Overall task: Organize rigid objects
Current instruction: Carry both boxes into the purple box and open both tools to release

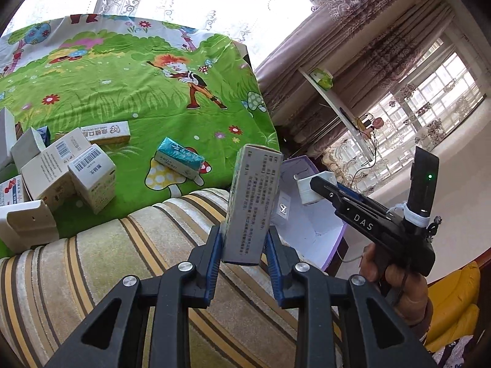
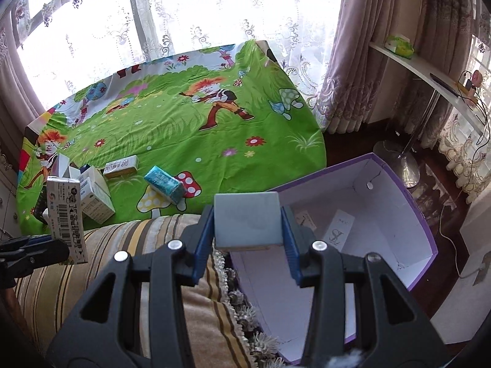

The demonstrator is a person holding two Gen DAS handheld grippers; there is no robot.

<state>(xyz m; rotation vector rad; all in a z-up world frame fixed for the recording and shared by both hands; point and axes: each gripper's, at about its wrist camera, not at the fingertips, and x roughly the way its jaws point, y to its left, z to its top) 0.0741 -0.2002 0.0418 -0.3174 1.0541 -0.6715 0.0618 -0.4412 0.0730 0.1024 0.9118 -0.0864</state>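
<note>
Green cartoon cloth [image 2: 184, 128] carries the unsorted cartons; purple box [image 2: 408, 202] sits open beside the striped cushion [image 2: 92, 263].
You hold both claws over the cushion, probably bound for the box; your left gripper [image 1: 242, 245] is clamped narrow on a tall printed carton [image 1: 250, 202], held upright by its lower end; your right gripper [image 2: 248, 230] is closed partway on a pale grey box [image 2: 247, 220], gripped across its width; remaining cartons [image 1: 61, 168] wait clustered on the cloth.

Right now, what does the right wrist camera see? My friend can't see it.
The right claw grips a plain grey box above an open purple carton. Behind lies a green cartoon cloth with more small boxes.
</note>
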